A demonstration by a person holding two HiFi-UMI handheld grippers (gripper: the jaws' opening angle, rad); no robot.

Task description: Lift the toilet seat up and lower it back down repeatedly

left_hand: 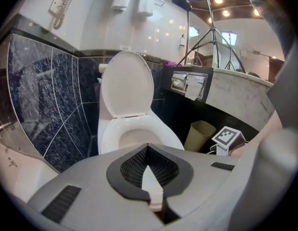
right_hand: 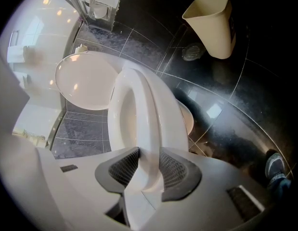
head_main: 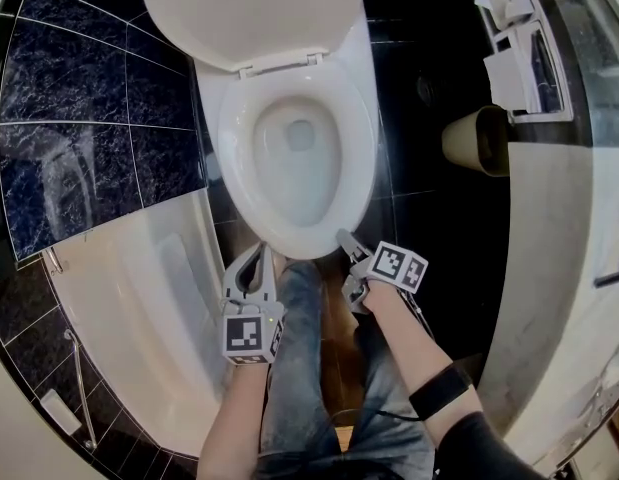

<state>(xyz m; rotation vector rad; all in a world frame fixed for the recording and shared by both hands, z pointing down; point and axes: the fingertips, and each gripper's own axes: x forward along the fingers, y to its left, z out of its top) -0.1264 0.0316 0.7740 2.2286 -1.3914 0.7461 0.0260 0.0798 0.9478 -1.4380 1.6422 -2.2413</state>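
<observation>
Dark-tiled bathroom, lid (head_main: 251, 8) up, toilet seat (head_main: 232, 148) down over the bowl with the right gripper (right_hand: 145, 163) pinching its front edge, left gripper (left_hand: 148, 153) closed on nothing nearby, and that glossy rim could slip free mid-lift and slam.

White oval toilet lid (head_main: 251, 13): top cut off by the head view's upper edge. White plastic toilet seat (right_hand: 144, 114): front rim hidden between the right gripper's (right_hand: 148, 159) dark ribbed pads. Beige plastic waste bin (head_main: 476, 140): far end hidden by the pale counter (head_main: 549, 218). Dark shoe (right_hand: 274, 166): blurred, partly cut off.
</observation>
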